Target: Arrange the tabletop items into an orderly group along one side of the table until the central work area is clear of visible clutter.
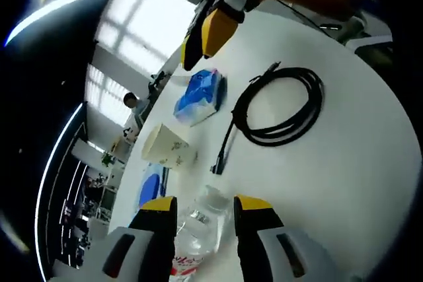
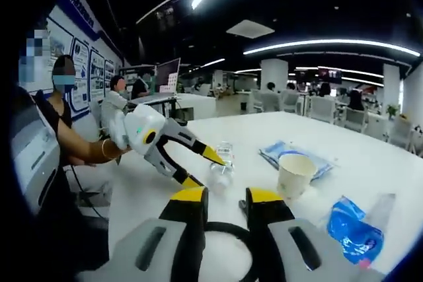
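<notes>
In the left gripper view, the left gripper (image 1: pixel 205 219) had its jaws apart around a clear bottle (image 1: pixel 198 226) on the white table (image 1: pixel 357 163). Beyond stood a paper cup (image 1: pixel 168 146) on its side, then a blue packet (image 1: pixel 199 97), then a coiled black cable (image 1: pixel 281 107). In the right gripper view, the left gripper (image 2: pixel 201 166) straddled the bottle (image 2: pixel 221 163); the right gripper (image 2: pixel 225 212) hung over the cable (image 2: pixel 221 232), jaws slightly apart, the cup (image 2: pixel 294 175) and packet (image 2: pixel 353 226) to its right.
</notes>
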### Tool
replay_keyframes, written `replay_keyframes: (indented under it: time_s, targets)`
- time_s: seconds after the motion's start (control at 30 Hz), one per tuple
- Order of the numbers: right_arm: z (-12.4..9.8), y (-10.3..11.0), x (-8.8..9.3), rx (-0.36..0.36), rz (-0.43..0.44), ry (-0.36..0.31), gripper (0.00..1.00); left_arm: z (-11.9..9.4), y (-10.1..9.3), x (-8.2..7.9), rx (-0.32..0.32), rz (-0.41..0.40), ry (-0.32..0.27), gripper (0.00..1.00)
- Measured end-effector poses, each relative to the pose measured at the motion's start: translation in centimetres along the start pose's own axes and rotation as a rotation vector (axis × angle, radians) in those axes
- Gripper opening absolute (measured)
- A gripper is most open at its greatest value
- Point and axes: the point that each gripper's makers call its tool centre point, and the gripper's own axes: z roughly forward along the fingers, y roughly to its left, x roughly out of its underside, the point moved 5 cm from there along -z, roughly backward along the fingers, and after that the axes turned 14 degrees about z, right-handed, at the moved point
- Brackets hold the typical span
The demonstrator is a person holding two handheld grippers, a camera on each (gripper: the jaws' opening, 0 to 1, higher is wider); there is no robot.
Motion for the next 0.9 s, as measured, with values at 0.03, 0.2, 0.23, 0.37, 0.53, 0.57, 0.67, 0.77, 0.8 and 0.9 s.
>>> replay_keyframes:
  time_s: [0.03,0.2,0.23,0.37,0.53,0.57,0.67,0.77,0.8,0.9]
  targets:
    - [-0.4,0.1,0.1,-0.003,0.012,-0.012,0.21,0.1,-0.1,-0.1,-0.005,0.011,0.003,0.33]
    - [-1.7,0.6,0.2,-0.001,0.044,-0.074,0.19,0.8,-0.7,-0.5,-0.008,0.06,0.003,0.33]
    - [-1.9,0.7,0.3,0.001,0.045,-0.079,0.19,0.9,-0.7,-0.5,-0.011,0.067,0.005,0.33]
    - [-3.0,1.0,0.5,0.045,0.024,-0.095,0.18,1.4,-0.6,0.0,-0.027,0.151,0.065,0.29]
    - [-4.9,0.9,0.7,0.117,-0.001,-0.13,0.16,2.2,-1.0,0.4,-0.029,0.197,0.092,0.26]
    - [-5.0,1.0,0.8,0.118,0.003,-0.134,0.16,2.2,-1.0,0.4,-0.035,0.211,0.097,0.25]
    - [-5.3,1.0,1.0,0.13,-0.001,-0.135,0.15,2.3,-1.1,0.1,-0.04,0.329,0.122,0.23]
    - [-5.5,1.0,1.2,0.146,-0.009,-0.132,0.14,2.4,-1.1,0.2,-0.054,0.39,0.151,0.22]
    - [-5.6,1.0,1.4,0.154,-0.012,-0.131,0.14,2.5,-1.2,0.2,-0.061,0.419,0.166,0.22]
    - [-5.7,0.9,1.6,0.159,-0.013,-0.133,0.12,2.6,-1.2,0.1,-0.067,0.384,0.175,0.21]
